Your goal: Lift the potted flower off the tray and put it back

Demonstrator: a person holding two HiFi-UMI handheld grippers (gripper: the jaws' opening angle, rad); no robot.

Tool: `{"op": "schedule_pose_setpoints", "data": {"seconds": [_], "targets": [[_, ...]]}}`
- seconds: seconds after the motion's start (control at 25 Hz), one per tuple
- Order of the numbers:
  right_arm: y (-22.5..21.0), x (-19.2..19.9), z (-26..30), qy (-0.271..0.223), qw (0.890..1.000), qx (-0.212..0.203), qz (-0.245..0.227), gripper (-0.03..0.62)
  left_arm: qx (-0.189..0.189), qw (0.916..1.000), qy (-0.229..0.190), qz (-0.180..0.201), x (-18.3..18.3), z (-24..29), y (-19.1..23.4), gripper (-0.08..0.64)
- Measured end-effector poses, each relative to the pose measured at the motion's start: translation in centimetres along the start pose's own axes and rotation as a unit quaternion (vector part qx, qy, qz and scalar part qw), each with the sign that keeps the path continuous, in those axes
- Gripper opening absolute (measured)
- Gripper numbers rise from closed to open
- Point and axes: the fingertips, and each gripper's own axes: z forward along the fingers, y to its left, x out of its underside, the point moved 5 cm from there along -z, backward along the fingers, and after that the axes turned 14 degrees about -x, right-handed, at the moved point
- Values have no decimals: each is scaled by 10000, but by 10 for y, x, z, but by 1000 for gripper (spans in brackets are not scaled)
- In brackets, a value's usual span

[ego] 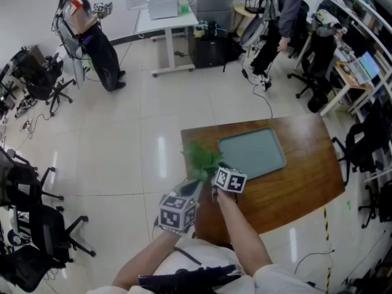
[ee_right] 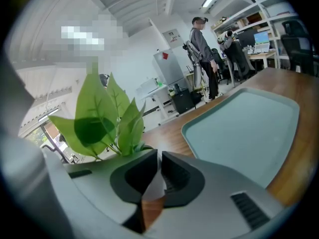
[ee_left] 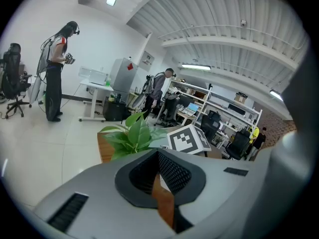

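Note:
The potted flower (ego: 201, 157) has broad green leaves and is over the bare wood of the table (ego: 288, 195), just left of the grey-green tray (ego: 254, 152), which holds nothing. My right gripper (ego: 215, 177) is at the plant's base. In the right gripper view its jaws (ee_right: 156, 156) stand almost together on a thin white strip, the pot's rim (ee_right: 152, 185), with the leaves (ee_right: 99, 118) rising behind on the left and the tray (ee_right: 244, 128) to the right. My left gripper (ego: 195, 190) is close by on the plant's left, jaws (ee_left: 158, 156) together at the tips and holding nothing. The pot's body is hidden.
The table's left edge lies just beyond the plant (ee_left: 132, 136). A person (ego: 92, 38) stands at the far left and another (ego: 278, 26) beyond the table. A white desk (ego: 165, 17), office chairs (ego: 43, 225) and shelving (ego: 361, 54) ring the tiled floor.

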Motion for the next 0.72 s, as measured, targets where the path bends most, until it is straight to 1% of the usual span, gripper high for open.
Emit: {"op": "schedule_pose_setpoints", "data": {"seconds": [0.16,0.36,0.56,0.72], "targets": [[3,-11,-5,-120,9999,38,36,32,42,10000,-56,2,-5,1,2,-5],[-6,-42,-23,-438,9989,133,54,32,165,9998,-93,67,-10,4,-10,-5],[-29,-74,-44,-716,9968,340,82,32,253,9995,-88,163,-13,10,-22,-5],[-55,-88,-62,-846,9947,576,106,32,317,9992,-78,209,-15,15,-32,-5]]}}
